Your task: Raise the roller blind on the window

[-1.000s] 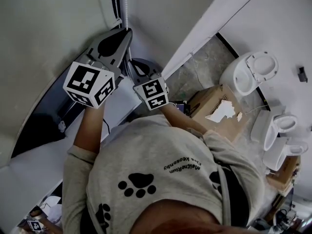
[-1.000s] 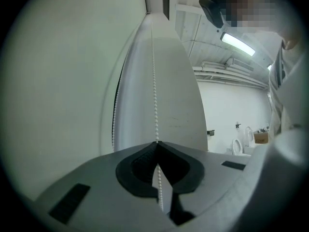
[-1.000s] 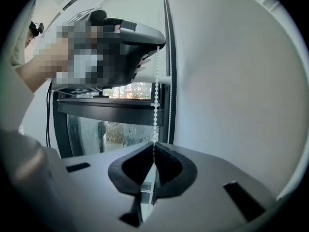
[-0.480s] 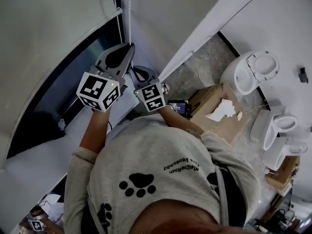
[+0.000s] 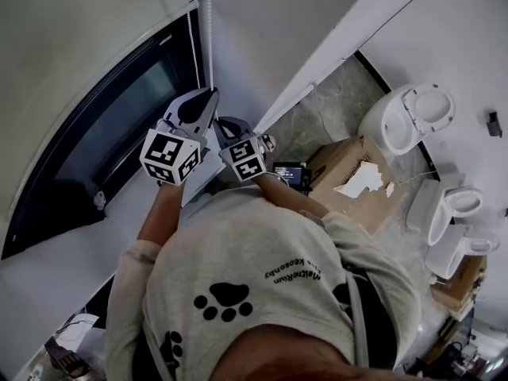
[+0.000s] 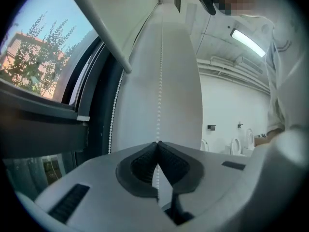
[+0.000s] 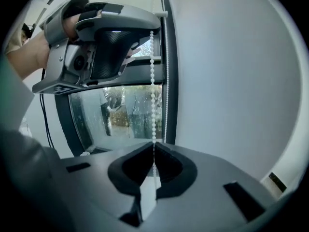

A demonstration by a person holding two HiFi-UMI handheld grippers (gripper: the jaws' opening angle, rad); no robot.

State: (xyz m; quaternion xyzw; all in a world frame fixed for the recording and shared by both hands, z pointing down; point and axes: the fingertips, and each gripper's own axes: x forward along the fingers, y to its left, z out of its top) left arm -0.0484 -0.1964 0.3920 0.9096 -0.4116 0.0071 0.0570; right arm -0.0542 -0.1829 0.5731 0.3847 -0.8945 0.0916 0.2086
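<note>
The white roller blind (image 5: 71, 46) hangs over the dark window (image 5: 119, 113), its bottom bar (image 6: 101, 30) up across the glass. A white bead chain (image 5: 209, 30) runs down beside the frame. My left gripper (image 5: 210, 94) is shut on one strand of the chain (image 6: 160, 81), which enters the closed jaws (image 6: 157, 143). The other strand (image 6: 115, 115) hangs free to its left. Just below, my right gripper (image 5: 216, 122) is shut on the same chain (image 7: 152, 81) at its tips (image 7: 154, 144). The left gripper (image 7: 104, 37) sits right above it.
A white sill (image 5: 63, 256) runs below the window. White toilets (image 5: 417, 113) and a torn cardboard box (image 5: 353, 173) stand on the floor to the right. A white wall (image 7: 231, 81) lies right of the frame. The person's grey-shirted torso fills the lower head view.
Both grippers have come down together along the chain. The blind's bottom edge has risen and more dark window glass shows.
</note>
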